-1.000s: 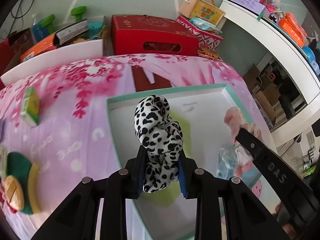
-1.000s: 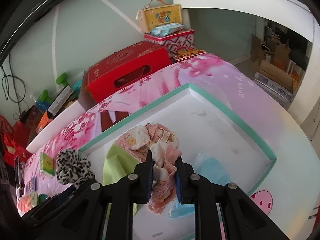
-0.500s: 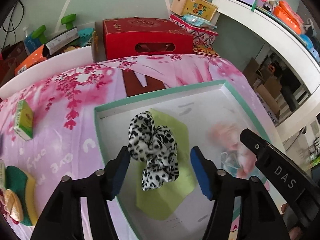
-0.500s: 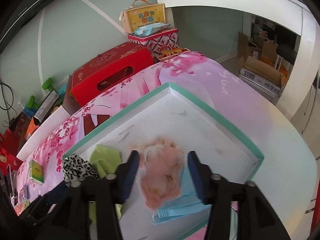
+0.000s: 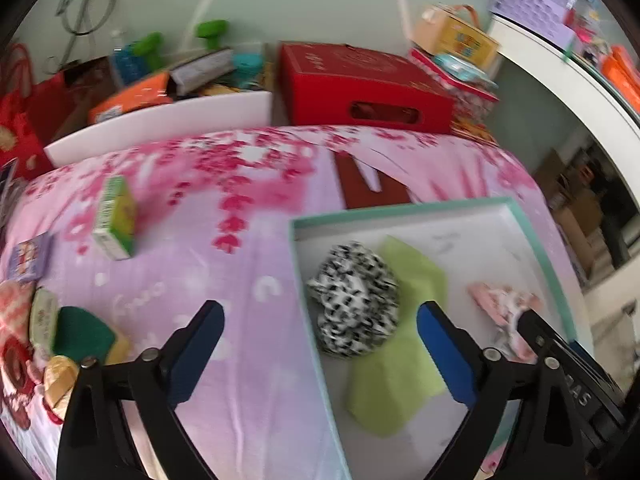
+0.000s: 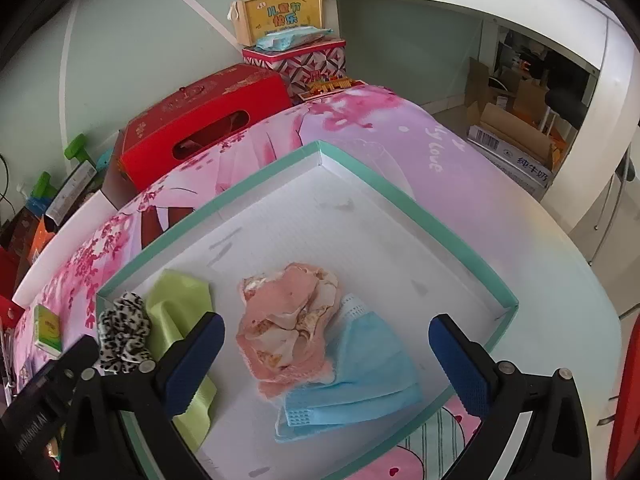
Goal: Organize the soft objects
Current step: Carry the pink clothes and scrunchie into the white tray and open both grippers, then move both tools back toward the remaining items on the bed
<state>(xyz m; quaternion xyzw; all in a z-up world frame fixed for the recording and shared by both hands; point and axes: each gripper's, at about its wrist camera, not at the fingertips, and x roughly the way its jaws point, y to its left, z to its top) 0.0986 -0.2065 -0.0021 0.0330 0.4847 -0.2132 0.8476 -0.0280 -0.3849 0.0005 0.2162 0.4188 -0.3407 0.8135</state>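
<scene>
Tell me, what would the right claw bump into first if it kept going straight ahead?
Probably the pink cloth, bunched in the tray straight ahead between the open right claw fingers, though depth is hard to judge.

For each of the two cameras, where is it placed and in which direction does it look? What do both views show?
Left wrist: sits on the left hand-held gripper, looking forward and down at the black-and-white spotted fabric piece; its open blue-padded fingers show.
Right wrist: sits on the right hand-held gripper, looking down at the crumpled pink cloth; its open fingers show.
Shared: the shallow teal-rimmed white box, green cloth, spotted piece.
</scene>
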